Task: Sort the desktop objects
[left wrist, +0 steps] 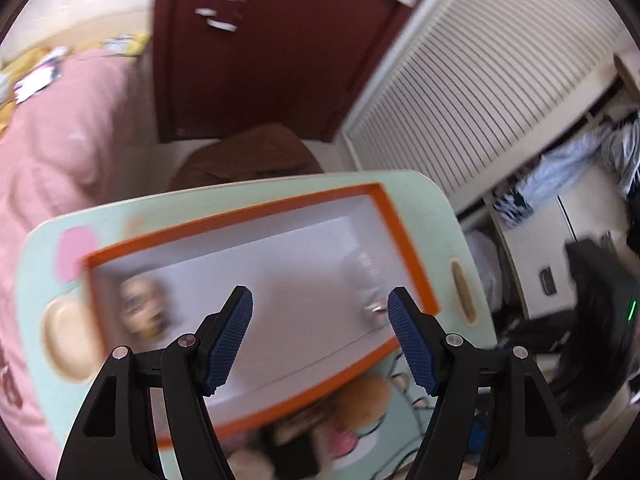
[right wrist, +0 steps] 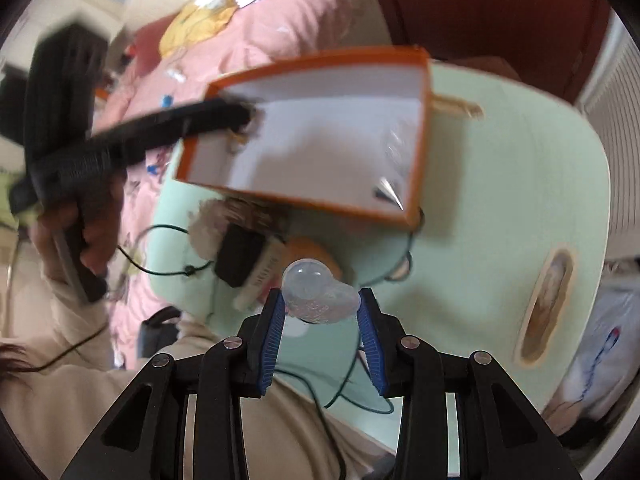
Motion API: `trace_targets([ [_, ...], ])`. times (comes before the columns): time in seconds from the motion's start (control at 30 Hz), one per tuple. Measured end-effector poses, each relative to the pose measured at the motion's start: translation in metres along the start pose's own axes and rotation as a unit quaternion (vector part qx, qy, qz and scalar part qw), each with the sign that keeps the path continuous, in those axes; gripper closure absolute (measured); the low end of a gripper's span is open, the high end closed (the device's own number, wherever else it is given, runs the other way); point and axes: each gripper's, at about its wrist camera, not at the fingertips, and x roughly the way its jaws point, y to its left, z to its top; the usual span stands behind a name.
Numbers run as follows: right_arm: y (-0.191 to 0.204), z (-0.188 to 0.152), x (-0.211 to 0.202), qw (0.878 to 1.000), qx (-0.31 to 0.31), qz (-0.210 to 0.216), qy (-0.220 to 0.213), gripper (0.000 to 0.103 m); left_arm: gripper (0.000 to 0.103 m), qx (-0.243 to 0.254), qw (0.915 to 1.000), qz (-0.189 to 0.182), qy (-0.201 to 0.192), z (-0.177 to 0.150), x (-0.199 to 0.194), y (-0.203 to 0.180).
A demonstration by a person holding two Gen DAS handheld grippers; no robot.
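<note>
- The task's thing was a small clear blob (right wrist: 318,294), glassy and rounded like a bean, with a bulge at its upper left and a grainy patch lower down.
- It sat between the blue pads (right wrist: 273,334) of the right gripper (right wrist: 322,308), which was clamped on it from both sides, above the near edge of the mint-green tray table (right wrist: 500,184).
- The orange-rimmed box (right wrist: 320,136) with white inside stood on the table beyond the blob, well apart from it.
- The left gripper (left wrist: 320,308) had its jaws wide apart with nothing between them, hovering over the box (left wrist: 280,264).
- Only the right wrist view showed the blob, a black cable (right wrist: 168,268) and a black block (right wrist: 240,256) on the table; the left gripper reached into the box's far left corner there.
- Only the left wrist view showed a blurred brownish object (left wrist: 146,308) in the left part of the box, and the louvered door (left wrist: 480,92) behind.
- Both views showed a small silvery thing (left wrist: 374,309) in the box, too blurred to name.
</note>
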Motion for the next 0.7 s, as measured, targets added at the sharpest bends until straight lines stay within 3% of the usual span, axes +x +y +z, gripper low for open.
trace_targets([
  [0.2,-0.019,-0.025,0.026,0.997,0.059,0.042,-0.027,0.067,0.033,0.016,0.9988,0.017,0.044,0.019,0.059,-0.026],
  [0.3,-0.025,-0.029,0.030,0.994,0.081,0.066,-0.038,0.067,0.051,0.026,0.9974,0.028,0.061,0.020,0.080,-0.029],
  [0.33,-0.026,-0.031,0.030,0.993,0.084,0.069,-0.040,0.067,0.051,0.030,0.9970,0.028,0.066,0.020,0.085,-0.030],
  [0.5,-0.029,-0.032,0.028,0.992,0.090,0.077,-0.047,0.067,0.053,0.035,0.9977,-0.008,0.059,0.017,0.094,-0.029],
  [0.6,-0.029,-0.031,0.028,0.992,0.091,0.074,-0.050,0.067,0.072,0.030,0.9969,-0.042,0.059,0.016,0.094,-0.027],
  [0.7,-0.029,-0.030,0.028,0.992,0.093,0.074,-0.051,0.067,0.072,0.038,0.9967,-0.048,0.054,0.013,0.092,-0.028],
])
